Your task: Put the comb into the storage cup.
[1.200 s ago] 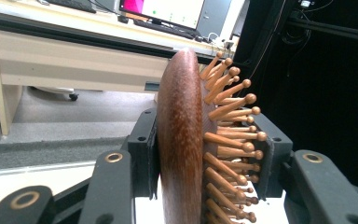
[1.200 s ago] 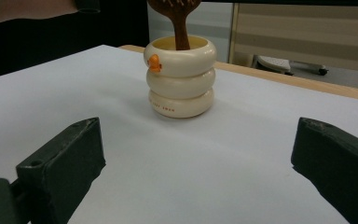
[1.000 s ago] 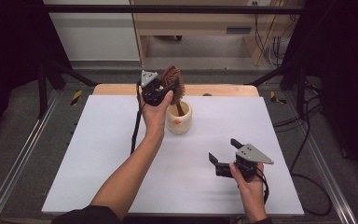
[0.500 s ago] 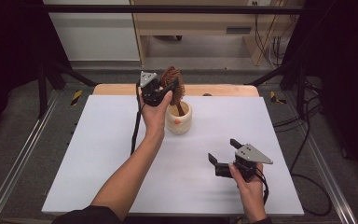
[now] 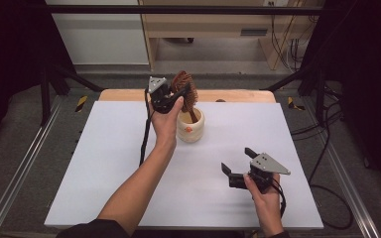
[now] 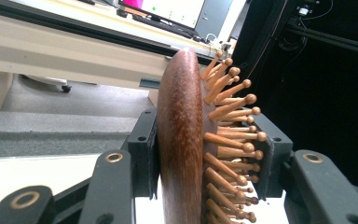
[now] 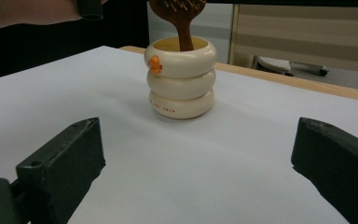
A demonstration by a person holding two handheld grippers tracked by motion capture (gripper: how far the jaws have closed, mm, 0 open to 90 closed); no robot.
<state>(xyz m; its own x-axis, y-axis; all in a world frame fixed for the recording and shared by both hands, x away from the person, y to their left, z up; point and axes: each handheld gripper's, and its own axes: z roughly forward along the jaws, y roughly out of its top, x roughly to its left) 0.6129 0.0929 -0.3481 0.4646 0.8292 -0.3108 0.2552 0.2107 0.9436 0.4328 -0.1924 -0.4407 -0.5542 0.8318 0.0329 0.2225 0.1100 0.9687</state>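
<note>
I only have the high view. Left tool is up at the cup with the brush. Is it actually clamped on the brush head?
Observer: Yes. In the left gripper view one jaw of the left tool presses the smooth wooden back of the hairbrush, the other the bristle side.
Operator: Handle in the cup?
Observer: Yes. The right gripper view shows the handle going down into the cream ringed cup.
Operator: Right tool?
Observer: The right tool is open, holding nothing, aimed at the cup across bare white table.
</note>
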